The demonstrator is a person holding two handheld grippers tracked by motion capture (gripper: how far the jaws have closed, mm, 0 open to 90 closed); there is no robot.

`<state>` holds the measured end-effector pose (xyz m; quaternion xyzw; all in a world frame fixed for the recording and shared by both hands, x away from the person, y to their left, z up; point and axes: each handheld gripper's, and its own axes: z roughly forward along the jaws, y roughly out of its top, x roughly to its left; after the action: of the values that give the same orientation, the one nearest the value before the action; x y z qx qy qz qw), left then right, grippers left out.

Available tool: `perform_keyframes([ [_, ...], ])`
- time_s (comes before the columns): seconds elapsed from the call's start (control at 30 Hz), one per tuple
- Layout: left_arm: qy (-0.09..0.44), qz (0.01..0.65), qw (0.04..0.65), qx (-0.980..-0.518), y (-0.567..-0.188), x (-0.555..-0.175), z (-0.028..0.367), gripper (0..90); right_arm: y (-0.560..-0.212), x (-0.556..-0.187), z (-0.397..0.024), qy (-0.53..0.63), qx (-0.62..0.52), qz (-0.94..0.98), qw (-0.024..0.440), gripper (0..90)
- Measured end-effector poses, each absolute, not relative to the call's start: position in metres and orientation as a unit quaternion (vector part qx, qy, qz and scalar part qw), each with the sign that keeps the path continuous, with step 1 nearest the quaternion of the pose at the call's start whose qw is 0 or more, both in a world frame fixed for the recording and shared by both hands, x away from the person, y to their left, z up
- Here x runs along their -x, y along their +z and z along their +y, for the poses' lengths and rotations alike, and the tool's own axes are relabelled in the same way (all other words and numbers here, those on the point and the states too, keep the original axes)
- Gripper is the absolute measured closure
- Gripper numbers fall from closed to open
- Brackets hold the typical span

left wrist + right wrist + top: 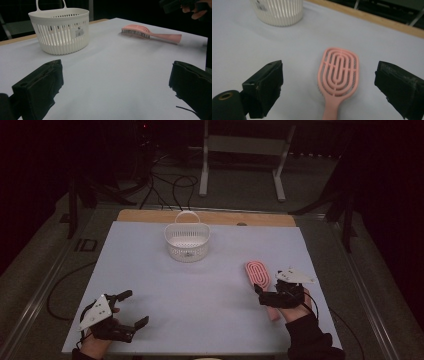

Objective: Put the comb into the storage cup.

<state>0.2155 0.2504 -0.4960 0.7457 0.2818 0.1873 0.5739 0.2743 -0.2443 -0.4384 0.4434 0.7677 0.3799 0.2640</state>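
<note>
Both grippers are waiting near the front edge of the tabletop (150, 270): the left gripper (136, 309) is resting with its fingers released wide. Above the pink hairbrush (339, 75) handle, the right gripper (258, 289) is hovering, its fingers spread on both sides (not touching it), while the white basket (187, 241) is standing well apart at the back.

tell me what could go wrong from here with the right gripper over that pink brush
The right gripper hangs open over the pink hairbrush, which lies flat on the white table cover with its bristles down. Closing on the wide vented head could let the jaws slip off; the narrow handle looks safer. A low grab might also snag or bunch the cover. The white basket stands well away, so a loose grip could drop the brush.
</note>
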Motion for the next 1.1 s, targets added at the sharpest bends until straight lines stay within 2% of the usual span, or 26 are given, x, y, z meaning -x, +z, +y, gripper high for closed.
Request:
perform_keyframes([
  [0.5, 0.186, 0.283, 0.574, -0.746, -0.496, -0.216, 0.250, 0.1, -0.467, -0.283, -0.249, 0.329, -0.483, 0.784, 0.211, 8.2],
  [0.7, 0.185, 0.284, 0.574, -0.745, -0.496, -0.216, 0.251, 0.1, -0.467, -0.287, -0.249, 0.308, -0.481, 0.800, 0.181, 8.2],
  [1.1, 0.186, 0.285, 0.575, -0.744, -0.496, -0.216, 0.251, 0.1, -0.460, -0.293, -0.258, 0.286, -0.498, 0.802, 0.165, 8.8],
])
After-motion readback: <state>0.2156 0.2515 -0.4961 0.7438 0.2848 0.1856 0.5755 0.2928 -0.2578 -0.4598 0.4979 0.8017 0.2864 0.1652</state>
